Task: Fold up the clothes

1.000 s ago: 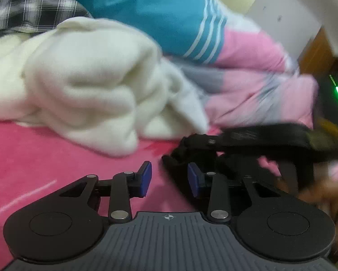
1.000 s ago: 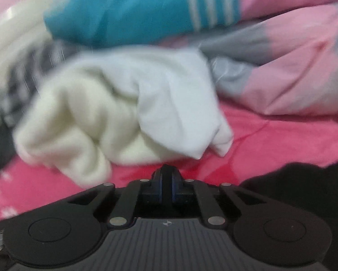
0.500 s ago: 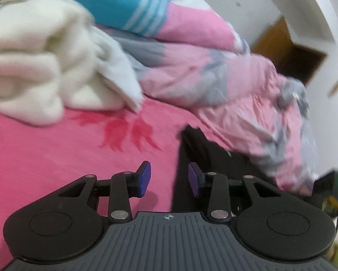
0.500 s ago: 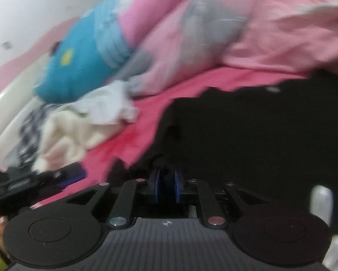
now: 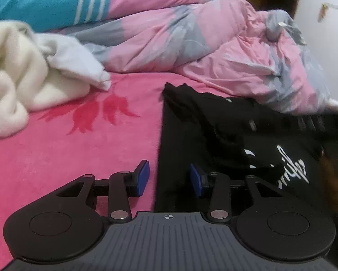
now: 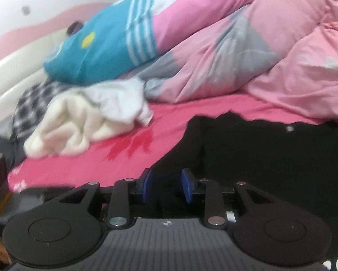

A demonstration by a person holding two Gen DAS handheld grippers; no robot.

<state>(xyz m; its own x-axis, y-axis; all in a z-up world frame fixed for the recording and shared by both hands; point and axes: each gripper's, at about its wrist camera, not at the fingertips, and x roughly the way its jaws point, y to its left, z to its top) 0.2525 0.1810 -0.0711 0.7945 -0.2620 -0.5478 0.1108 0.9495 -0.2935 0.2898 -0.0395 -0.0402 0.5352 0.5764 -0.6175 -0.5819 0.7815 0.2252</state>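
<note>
Both grippers point forward and tilt down toward a pink bed sheet [image 5: 56,158] with a red leaf print. The left gripper [image 5: 169,178] hangs low over the left edge of a black shirt [image 5: 214,149]; its jaws are opening and stand partly apart, one blue pad over the sheet and the other over the black cloth, with nothing pinched between them. The shirt lies spread on the sheet with white lettering showing on its right part and a rumpled fold running across it. The right gripper [image 6: 166,186] sits just above the same black shirt [image 6: 270,158], near its ragged left border; its jaws are opening too, a narrow gap between the pads, and they grip nothing. A cream fleece [image 5: 13,76] and a white garment [image 5: 76,61] lie heaped toward the sheet's far left side, well apart from the shirt. A pink and grey quilt [image 5: 202,40] is bunched along the far edge.
</note>
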